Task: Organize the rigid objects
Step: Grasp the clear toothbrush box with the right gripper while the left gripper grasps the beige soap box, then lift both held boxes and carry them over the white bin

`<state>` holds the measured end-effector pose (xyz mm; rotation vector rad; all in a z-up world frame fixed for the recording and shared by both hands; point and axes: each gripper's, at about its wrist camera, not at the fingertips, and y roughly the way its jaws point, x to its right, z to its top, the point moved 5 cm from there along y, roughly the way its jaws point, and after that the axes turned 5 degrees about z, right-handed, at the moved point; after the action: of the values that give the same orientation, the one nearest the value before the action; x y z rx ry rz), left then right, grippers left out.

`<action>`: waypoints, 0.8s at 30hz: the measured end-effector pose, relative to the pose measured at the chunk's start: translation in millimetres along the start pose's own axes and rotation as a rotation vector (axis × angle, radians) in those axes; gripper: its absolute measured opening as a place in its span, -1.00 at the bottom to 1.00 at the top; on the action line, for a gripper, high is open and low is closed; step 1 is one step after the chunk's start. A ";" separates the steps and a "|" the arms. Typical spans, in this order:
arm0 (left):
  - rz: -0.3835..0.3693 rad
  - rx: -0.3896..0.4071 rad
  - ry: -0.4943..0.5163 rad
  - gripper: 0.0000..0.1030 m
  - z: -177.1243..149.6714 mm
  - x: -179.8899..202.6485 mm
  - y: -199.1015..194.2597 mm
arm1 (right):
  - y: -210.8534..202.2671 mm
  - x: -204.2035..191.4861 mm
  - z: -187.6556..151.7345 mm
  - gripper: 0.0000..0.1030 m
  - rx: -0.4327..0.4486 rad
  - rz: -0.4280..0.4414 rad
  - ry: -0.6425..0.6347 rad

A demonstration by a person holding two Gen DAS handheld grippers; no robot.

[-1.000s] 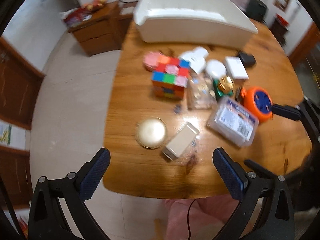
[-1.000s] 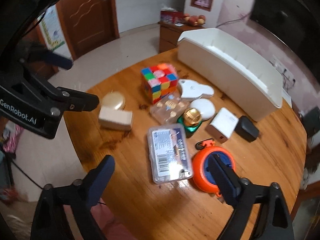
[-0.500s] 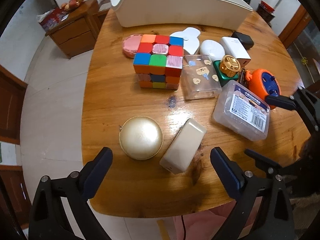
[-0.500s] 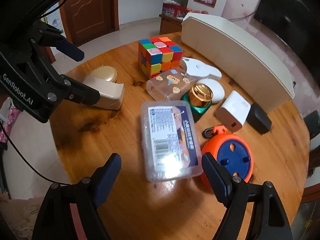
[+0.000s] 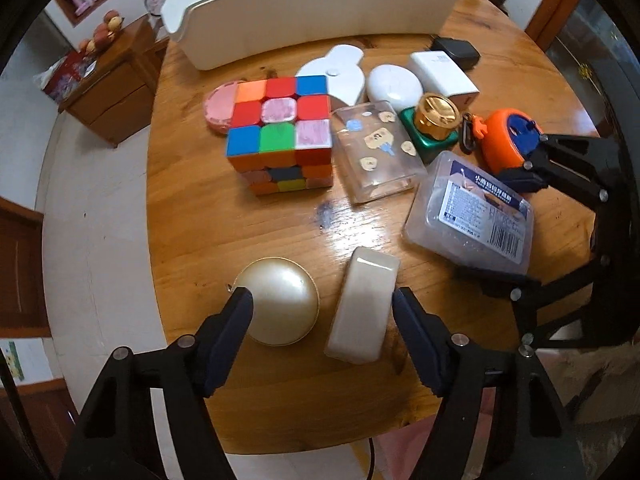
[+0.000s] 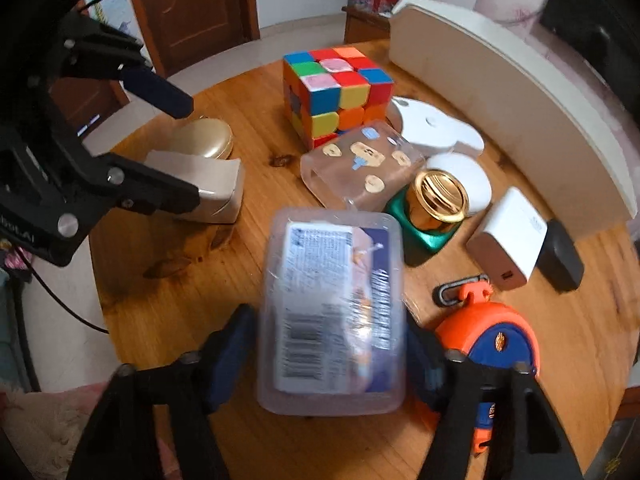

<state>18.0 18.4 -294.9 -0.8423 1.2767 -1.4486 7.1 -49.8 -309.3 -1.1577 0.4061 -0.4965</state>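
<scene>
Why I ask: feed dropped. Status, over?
Left gripper closing, straddling dome and case. Right gripper closing on box. Reel beside box.

Even indoor light, glare on the table (image 5: 352, 220), fisheye bending at dark edges, right-wrist view motion-blurred.

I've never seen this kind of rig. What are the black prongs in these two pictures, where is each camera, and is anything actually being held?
There is no robot here: a person holds a hand-operated two-finger gripper in each hand. Each picture comes from a fisheye camera on one gripper, looking along its fingers.

In the left wrist view, the left gripper straddles a gold dome and a beige box. Its jaws have just been closing, with no clear grip yet.

In the right wrist view, the right gripper has just closed around a clear labelled box, and its pads appear to press on both sides.

The wooden table also holds a colour cube, an orange reel and a white bin.
</scene>
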 end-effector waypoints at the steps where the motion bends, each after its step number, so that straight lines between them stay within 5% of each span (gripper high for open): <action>1: -0.004 -0.004 0.016 0.38 -0.4 2.0 0.6 | -0.2 2.0 -0.9 0.22 -0.004 0.014 0.016; 6: 0.012 -0.032 0.086 0.38 -4.1 17.5 7.4 | 0.1 4.3 -9.0 0.21 -0.022 -0.001 0.021; 9: 0.065 -0.031 0.100 0.00 -3.5 20.2 12.0 | -1.6 -1.5 -11.7 0.21 -0.017 -0.013 0.026; 11: 0.067 -0.015 0.107 -0.45 -4.1 22.7 8.8 | -1.2 -1.6 -12.5 0.21 -0.017 -0.014 0.042; 18: -0.017 -0.002 -0.011 -0.46 2.3 18.2 -10.4 | -3.9 4.2 -8.5 0.20 -0.017 0.012 0.100; 24: -0.054 0.068 -0.172 -0.46 23.1 0.9 -65.5 | -44.4 13.9 6.8 0.20 0.035 0.041 0.157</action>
<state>24.6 8.1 -226.5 -0.9405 1.0777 -1.4220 15.1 -66.6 -266.1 -1.0784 0.5536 -0.5580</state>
